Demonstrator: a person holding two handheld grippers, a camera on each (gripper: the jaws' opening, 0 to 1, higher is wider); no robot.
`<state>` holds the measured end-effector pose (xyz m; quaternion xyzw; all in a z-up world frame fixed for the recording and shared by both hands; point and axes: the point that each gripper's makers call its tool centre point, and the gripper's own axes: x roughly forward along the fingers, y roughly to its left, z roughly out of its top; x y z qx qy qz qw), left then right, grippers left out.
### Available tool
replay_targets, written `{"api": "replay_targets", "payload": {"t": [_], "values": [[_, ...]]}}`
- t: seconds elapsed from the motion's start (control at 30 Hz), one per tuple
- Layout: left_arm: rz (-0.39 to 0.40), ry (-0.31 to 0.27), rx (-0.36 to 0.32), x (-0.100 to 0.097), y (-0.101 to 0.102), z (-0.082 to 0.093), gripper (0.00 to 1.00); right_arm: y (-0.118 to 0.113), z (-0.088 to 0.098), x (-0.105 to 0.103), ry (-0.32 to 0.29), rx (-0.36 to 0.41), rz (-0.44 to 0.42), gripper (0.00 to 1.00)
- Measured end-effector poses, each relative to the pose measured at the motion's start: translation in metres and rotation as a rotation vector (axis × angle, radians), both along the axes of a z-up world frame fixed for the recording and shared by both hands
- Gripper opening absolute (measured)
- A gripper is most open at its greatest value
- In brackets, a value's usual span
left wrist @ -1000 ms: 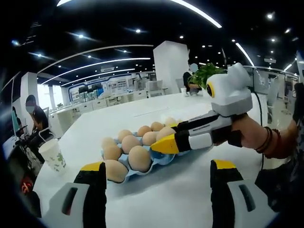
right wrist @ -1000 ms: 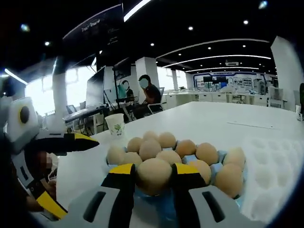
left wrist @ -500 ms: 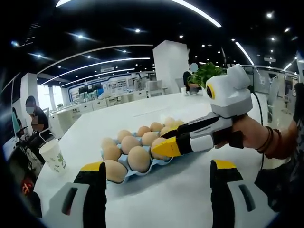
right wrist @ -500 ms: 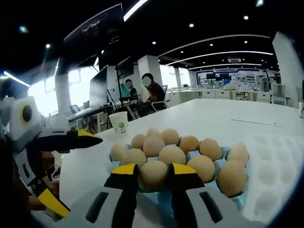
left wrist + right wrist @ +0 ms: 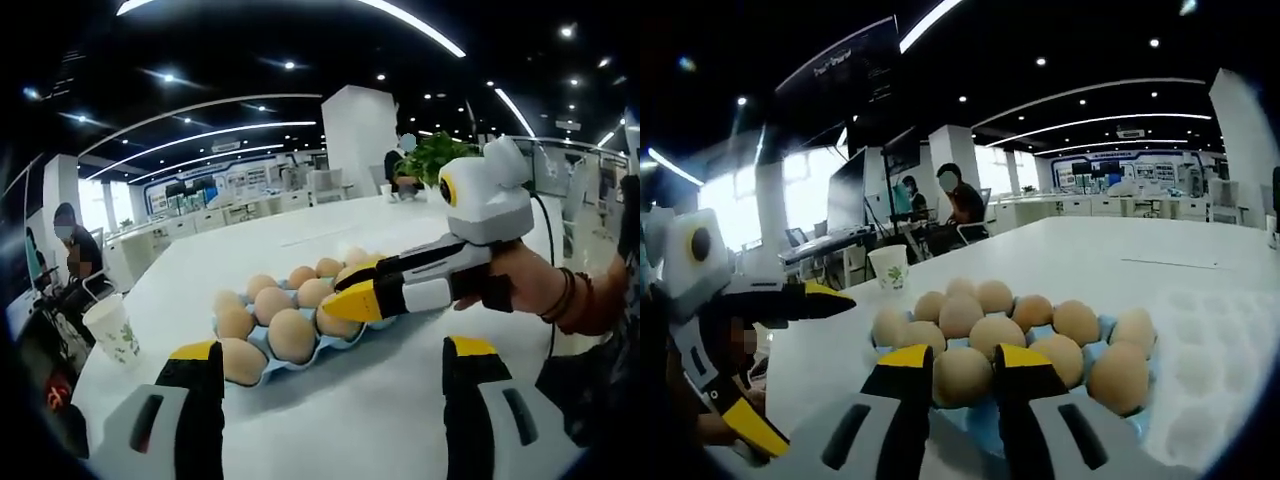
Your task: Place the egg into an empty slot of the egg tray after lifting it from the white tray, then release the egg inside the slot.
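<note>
A blue egg tray (image 5: 1102, 333) holding several brown eggs lies on the white table. My right gripper (image 5: 962, 355) is at the tray's near edge, its yellow-tipped jaws shut on a brown egg (image 5: 962, 378) that sits low at the front row. A hand brings this right gripper (image 5: 338, 306) in from the right, its tips over the tray (image 5: 262, 340). The white tray (image 5: 1230, 335) with bare dimples lies just right of the egg tray. My left gripper (image 5: 332, 350) stands open in front of the tray with nothing between its jaws; the left gripper (image 5: 810, 375) also appears at the left.
A paper cup (image 5: 112, 325) stands near the table's left edge, the same cup (image 5: 888, 267) behind the eggs. A person (image 5: 958, 205) sits beyond the table. A green plant (image 5: 430, 155) is at the far end. Bare table lies in front of the egg tray.
My right gripper has lowered the egg from above the tray down to the front row, and the jaws sit a little closer together. The left gripper has not moved.
</note>
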<state>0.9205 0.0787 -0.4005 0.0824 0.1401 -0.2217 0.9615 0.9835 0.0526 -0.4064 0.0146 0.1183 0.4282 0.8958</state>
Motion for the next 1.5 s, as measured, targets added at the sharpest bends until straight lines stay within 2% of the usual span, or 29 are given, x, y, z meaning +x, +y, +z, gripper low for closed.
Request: {"api": "replay_targets", "payload": {"t": [0.2, 0.5, 0.73, 1.03, 1.5], "values": [[0.010, -0.005, -0.017, 0.001, 0.000, 0.003, 0.95, -0.007, 0.009, 0.000, -0.097, -0.037, -0.023, 0.29], [0.006, -0.003, -0.012, 0.000, -0.003, 0.003, 0.95, -0.015, 0.016, -0.001, -0.143, -0.043, -0.036, 0.54], [0.006, -0.011, -0.019, -0.001, -0.004, 0.006, 0.95, -0.020, 0.017, 0.002, -0.141, -0.044, -0.055, 0.66], [0.011, -0.011, -0.015, -0.002, -0.004, 0.006, 0.95, -0.033, 0.016, 0.009, -0.128, -0.045, -0.098, 0.74], [0.008, -0.007, -0.030, 0.001, -0.006, 0.004, 0.96, -0.049, 0.016, 0.017, -0.101, -0.035, -0.131, 0.80]]}}
